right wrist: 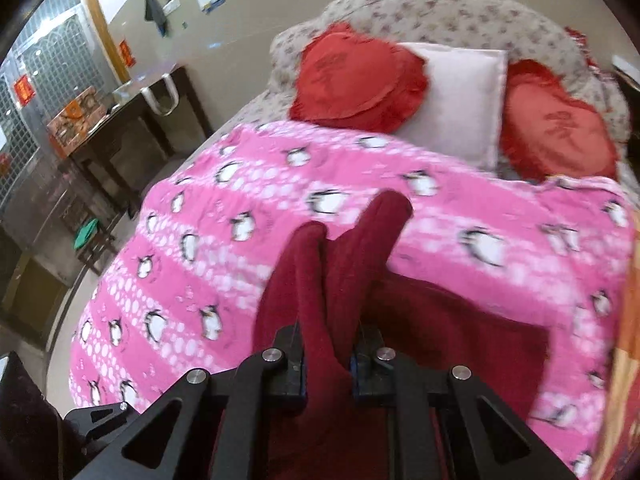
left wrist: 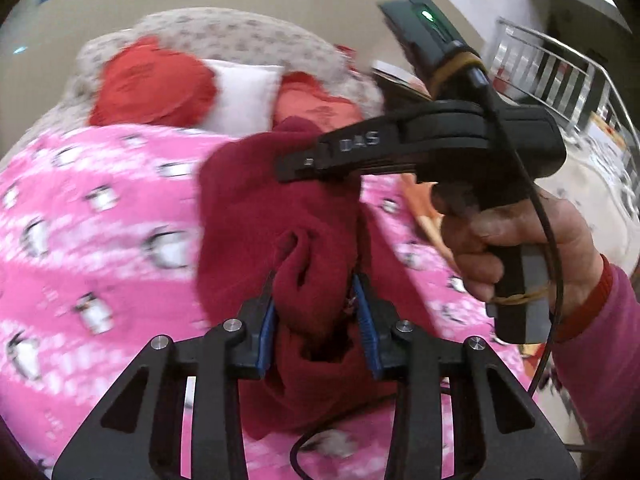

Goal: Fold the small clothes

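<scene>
Two grippers, both clamped on one dark red garment (left wrist: 276, 216) held up over the pink penguin blanket (left wrist: 100, 220). Left gripper (left wrist: 318, 300): blue-padded fingers (left wrist: 366, 312) nearly closed, a bunched fold of red cloth pinched between them, more cloth hanging below toward the blanket. Right gripper (right wrist: 328, 354): jaws drawn close together, gripping a thick fold, with two narrow ends of the garment (right wrist: 356, 240) sticking up past the fingertips. Seen from the left wrist: right gripper (left wrist: 296, 168) lying sideways above the blanket, tips buried in the upper edge of the cloth, right hand (left wrist: 520, 240) wrapped round its handle. Beyond the far edge of the blanket: two red heart cushions (right wrist: 356, 80), a white pillow (right wrist: 460, 92) wedged between them, a floral headboard (right wrist: 460, 12) behind. Left of the blanket, a dark side table (right wrist: 132, 120). Both views blurred
</scene>
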Demonstrator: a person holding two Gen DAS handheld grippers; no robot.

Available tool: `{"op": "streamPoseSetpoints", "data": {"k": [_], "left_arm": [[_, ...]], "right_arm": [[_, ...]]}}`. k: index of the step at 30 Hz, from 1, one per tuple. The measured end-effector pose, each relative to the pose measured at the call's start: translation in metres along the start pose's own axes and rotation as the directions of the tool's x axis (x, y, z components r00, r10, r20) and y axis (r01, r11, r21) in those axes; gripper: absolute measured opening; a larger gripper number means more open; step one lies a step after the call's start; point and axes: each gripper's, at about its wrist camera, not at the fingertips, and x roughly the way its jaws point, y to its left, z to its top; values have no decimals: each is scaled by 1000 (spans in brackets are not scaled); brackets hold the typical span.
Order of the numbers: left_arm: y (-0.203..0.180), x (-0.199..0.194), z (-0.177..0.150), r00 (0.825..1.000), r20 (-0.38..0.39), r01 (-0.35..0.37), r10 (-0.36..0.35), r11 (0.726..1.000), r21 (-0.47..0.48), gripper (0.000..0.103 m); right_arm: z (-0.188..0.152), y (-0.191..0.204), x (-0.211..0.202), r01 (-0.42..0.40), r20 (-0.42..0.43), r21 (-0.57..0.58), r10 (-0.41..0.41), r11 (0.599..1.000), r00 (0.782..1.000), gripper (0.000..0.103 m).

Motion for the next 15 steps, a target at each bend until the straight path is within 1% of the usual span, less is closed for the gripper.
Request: {"op": "streamPoseSetpoints", "data": {"k": [3, 6, 7, 9, 10, 12, 13, 14, 15], "left_arm": [[-36, 29, 2, 998, -37, 44, -42, 998, 55, 35], [-59, 62, -4, 992, -100, 86, -79, 994, 67, 35], [-67, 73, -8, 987, -130, 104, -94, 992, 72, 35], [-73, 83, -12, 979, -171, 125, -110, 989, 80, 35], [-76, 84, -14, 974, -195, 133, -115, 988, 79, 35], [-77, 78, -15, 970, -209, 140, -120, 987, 83, 36], [-77, 71, -14, 971, -210, 137, -115, 986, 93, 37], [-75, 59, -14, 973, -204, 132, -109, 986, 103, 40], [-73, 47, -13, 976, -193, 127, -104, 986, 111, 45]], "right_arm": [[-15, -37, -16, 48, 4, 43, -48, 998, 999, 13], [-35, -74, -20, 79, -17, 112, -78, 991, 997, 12], [-42, -83, -18, 100, -25, 122, -98, 987, 995, 12], [-54, -101, -9, 153, -49, 138, -147, 979, 988, 12], [-60, -109, -4, 166, -64, 157, -157, 974, 985, 12], [-70, -120, 11, 180, -78, 184, -168, 966, 983, 13], [-75, -126, 17, 180, -70, 203, -169, 962, 983, 15], [-78, -129, 17, 179, -66, 217, -169, 960, 983, 26], [-80, -131, 13, 193, -61, 232, -184, 953, 981, 33]]}}
